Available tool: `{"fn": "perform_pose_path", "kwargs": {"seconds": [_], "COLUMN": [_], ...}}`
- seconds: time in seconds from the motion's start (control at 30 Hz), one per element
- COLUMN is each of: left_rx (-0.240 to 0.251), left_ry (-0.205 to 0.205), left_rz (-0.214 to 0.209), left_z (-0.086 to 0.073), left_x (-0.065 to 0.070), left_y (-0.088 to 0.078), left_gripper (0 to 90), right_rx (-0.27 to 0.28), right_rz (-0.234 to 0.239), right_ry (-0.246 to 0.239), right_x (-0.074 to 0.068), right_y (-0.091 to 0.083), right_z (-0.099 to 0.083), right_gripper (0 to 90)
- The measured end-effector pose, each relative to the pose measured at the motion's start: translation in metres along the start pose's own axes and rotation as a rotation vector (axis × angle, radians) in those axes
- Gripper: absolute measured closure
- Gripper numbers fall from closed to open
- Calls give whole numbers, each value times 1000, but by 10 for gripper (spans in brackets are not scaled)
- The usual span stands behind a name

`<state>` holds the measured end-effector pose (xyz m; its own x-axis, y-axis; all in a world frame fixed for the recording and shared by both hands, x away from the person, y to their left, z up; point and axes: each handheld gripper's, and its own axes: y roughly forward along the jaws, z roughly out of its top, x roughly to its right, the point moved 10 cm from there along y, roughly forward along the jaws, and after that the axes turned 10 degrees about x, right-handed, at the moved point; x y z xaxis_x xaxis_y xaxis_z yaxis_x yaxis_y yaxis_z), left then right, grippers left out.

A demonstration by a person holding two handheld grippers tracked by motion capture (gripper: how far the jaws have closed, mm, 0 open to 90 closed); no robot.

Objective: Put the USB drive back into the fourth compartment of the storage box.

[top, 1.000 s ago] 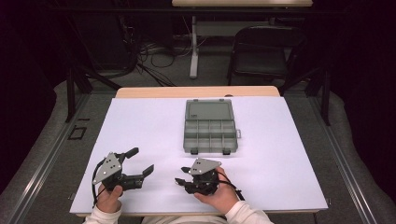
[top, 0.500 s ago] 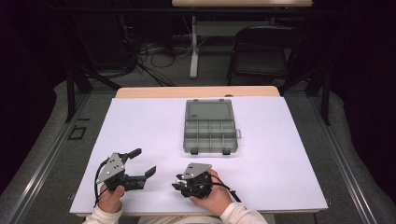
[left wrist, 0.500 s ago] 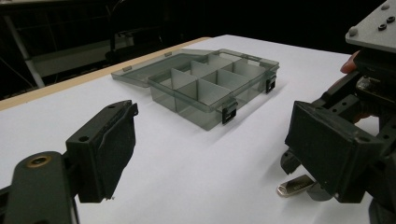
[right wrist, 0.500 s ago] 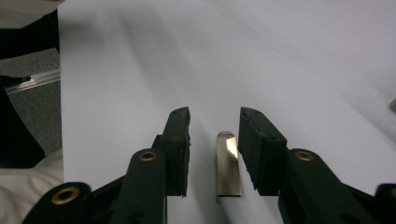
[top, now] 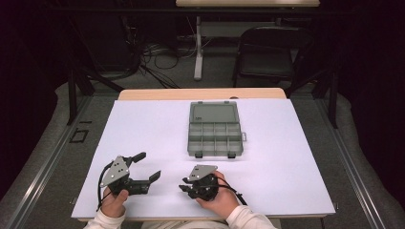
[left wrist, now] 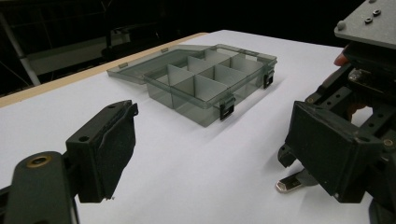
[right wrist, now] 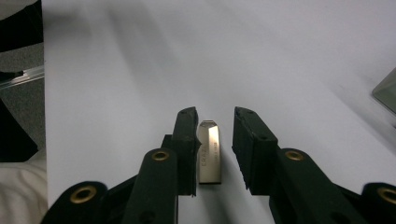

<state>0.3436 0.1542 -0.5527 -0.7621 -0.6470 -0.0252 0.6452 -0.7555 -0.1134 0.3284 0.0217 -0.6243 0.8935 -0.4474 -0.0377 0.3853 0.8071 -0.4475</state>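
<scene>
The white paper-covered tabletop (top: 286, 157) is bright, and the room around it is very dark. In the right gripper view the far tabletop looks smeared and blurry. The small shiny silver metal stick (right wrist: 208, 151) glints with light.

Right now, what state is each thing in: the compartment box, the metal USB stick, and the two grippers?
Compartment box: lid open and laid flat behind it, compartments look empty, front latches undone.
USB stick: lying flat on the white table cover, between the right gripper's jaws; one jaw is close against it, the other is apart.
Right gripper: open, jaws low at the table, straddling the stick.
Left gripper: open wide, holding nothing.
</scene>
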Motion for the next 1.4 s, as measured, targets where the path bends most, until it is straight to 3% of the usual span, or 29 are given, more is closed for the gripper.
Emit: {"fn": "perform_pose_path", "kwargs": {"seconds": [0.1,0.53,1.17,1.4], "left_rx": [-2,-10,-12,-14], "left_ry": [-1,1,1,2], "left_rz": [-3,-3,-3,-3], "left_z": [0,-1,-2,-2], "left_x": [0,0,0,0], "left_y": [0,1,1,1], "left_gripper": [158,158,158,158], "right_rx": [-32,-70,-71,-52], "right_rz": [11,14,13,12], "right_ry": [6,-7,-19,1], "right_x": [2,-1,0,1], "right_y": [-1,3,3,-3], "right_z": [-3,-7,-7,0], "right_gripper": [709,752,795,795]}}
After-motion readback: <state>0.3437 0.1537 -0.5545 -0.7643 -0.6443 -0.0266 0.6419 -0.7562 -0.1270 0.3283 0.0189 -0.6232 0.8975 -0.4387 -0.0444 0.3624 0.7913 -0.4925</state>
